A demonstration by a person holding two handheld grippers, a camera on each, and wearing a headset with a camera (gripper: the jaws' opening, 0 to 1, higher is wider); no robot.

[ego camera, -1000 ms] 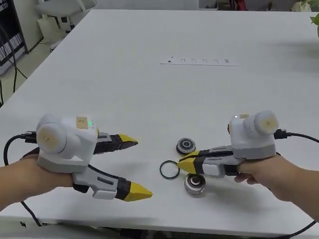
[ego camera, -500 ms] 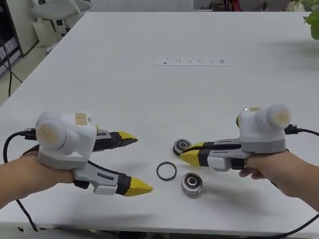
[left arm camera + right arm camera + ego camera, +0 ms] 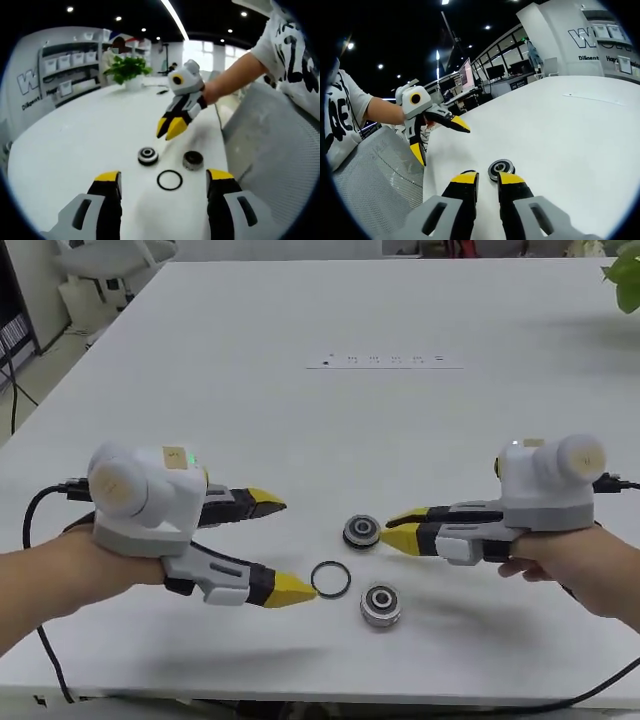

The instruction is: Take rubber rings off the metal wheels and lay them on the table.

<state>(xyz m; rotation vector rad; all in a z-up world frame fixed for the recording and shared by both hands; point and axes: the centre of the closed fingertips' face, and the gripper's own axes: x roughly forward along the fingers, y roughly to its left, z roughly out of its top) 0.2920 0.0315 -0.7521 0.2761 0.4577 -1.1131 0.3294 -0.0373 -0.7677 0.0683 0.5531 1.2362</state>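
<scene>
The white bench [image 3: 300,420] had three small things near its 6 o'clock edge. A loose black ring [image 3: 331,579] lay flat on the bench, all by itself. At 1 o'clock from the ring sat a dark wheel [image 3: 361,531] with a black band round its rim. At 4 o'clock from the ring sat a bare wheel [image 3: 381,604], shiny silver on the outside. The three things were near each other but did not touch.

The left tongs [image 3: 290,546] were at 9 o'clock from the ring. They were spread wide and held nothing. Their lower yellow tip was just beside the ring. In the left gripper view, the ring lay on the bench between the two yellow tips, and both wheels sat a bit past it.

The right tongs [image 3: 392,530] were at 3 o'clock from the dark wheel, just beside it. They were clenched almost tight, with only a thin gap, and held nothing. In the right gripper view, the dark wheel sat just past their yellow tips.

A hand [image 3: 60,575] held each of the tongs. Far off at 12 o'clock, a row of small marks [image 3: 385,361] showed on the bench. Green leaves [image 3: 625,280] peeked in at 2 o'clock.
</scene>
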